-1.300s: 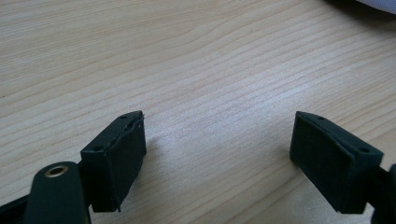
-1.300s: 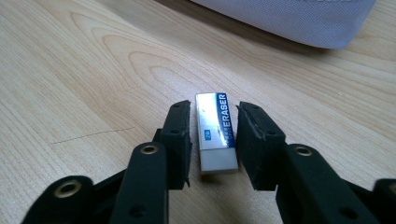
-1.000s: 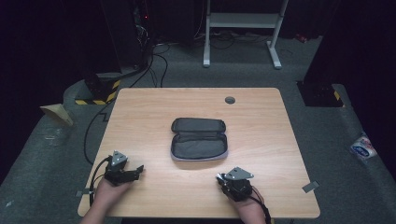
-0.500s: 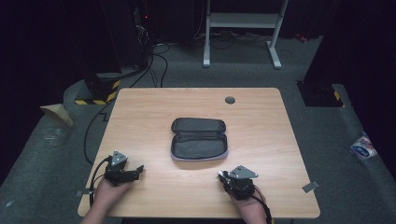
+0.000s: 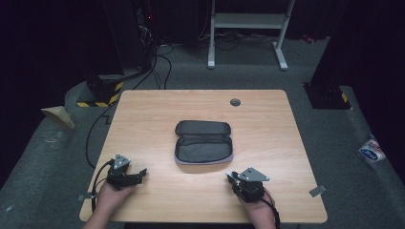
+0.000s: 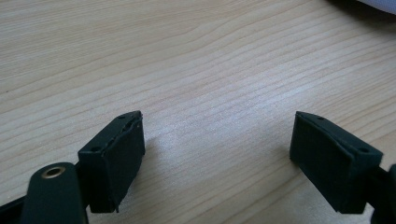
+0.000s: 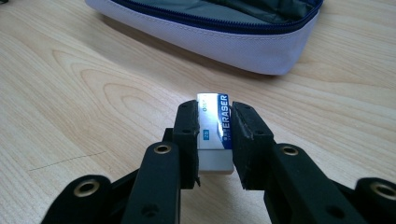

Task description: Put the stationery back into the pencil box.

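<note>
An open grey pencil case (image 5: 204,142) with a blue zip lies flat in the middle of the wooden table (image 5: 143,114). In the right gripper view its pale side (image 7: 210,37) is just beyond my right gripper (image 7: 215,116), which is shut on a white eraser (image 7: 215,135) with a blue "ERASER" sleeve, low over the wood. From above, that right gripper (image 5: 231,176) is near the table's front, right of centre. My left gripper (image 5: 139,172) rests at the front left, its jaws wide apart. Bare wood lies between the left gripper's (image 6: 217,144) pads.
A round cable hole (image 5: 235,102) sits near the table's far edge. A grey tape scrap (image 5: 317,191) hangs off the front right corner. On the floor are cables (image 5: 157,62), a white stand (image 5: 248,28) behind the table and a packet (image 5: 371,150) to the right.
My right gripper has drifted slightly to the right with the eraser still in it. The left gripper and the pencil case have stayed put.
</note>
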